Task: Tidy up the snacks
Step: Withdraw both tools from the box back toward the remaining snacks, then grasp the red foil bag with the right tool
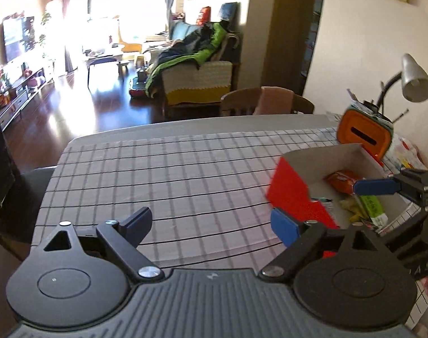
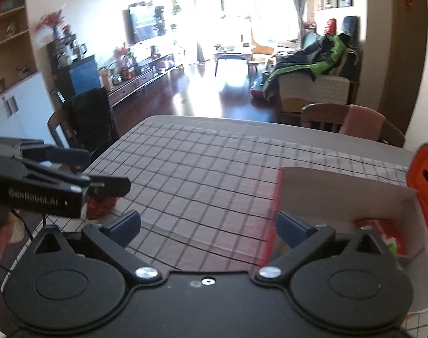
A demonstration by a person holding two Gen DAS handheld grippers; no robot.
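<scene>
Snacks [image 1: 354, 197] in box [image 1: 295, 194] on table [image 1: 171, 174]

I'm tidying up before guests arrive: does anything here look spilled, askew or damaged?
Nothing stands out. The red box stands upright on the checked cloth, with the snack packets lying loose inside it.

Right hand-held gripper [image 2: 208, 226] open above checked tablecloth [image 2: 202, 174], red-sided box [image 2: 340, 191] right, left hand-held gripper [image 2: 107, 180] left.

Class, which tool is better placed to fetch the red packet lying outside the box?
Left, probably. The left tool hangs open right by the red packet at the table edge, seen from the right wrist. The right tool, also open, is across at the box.
</scene>
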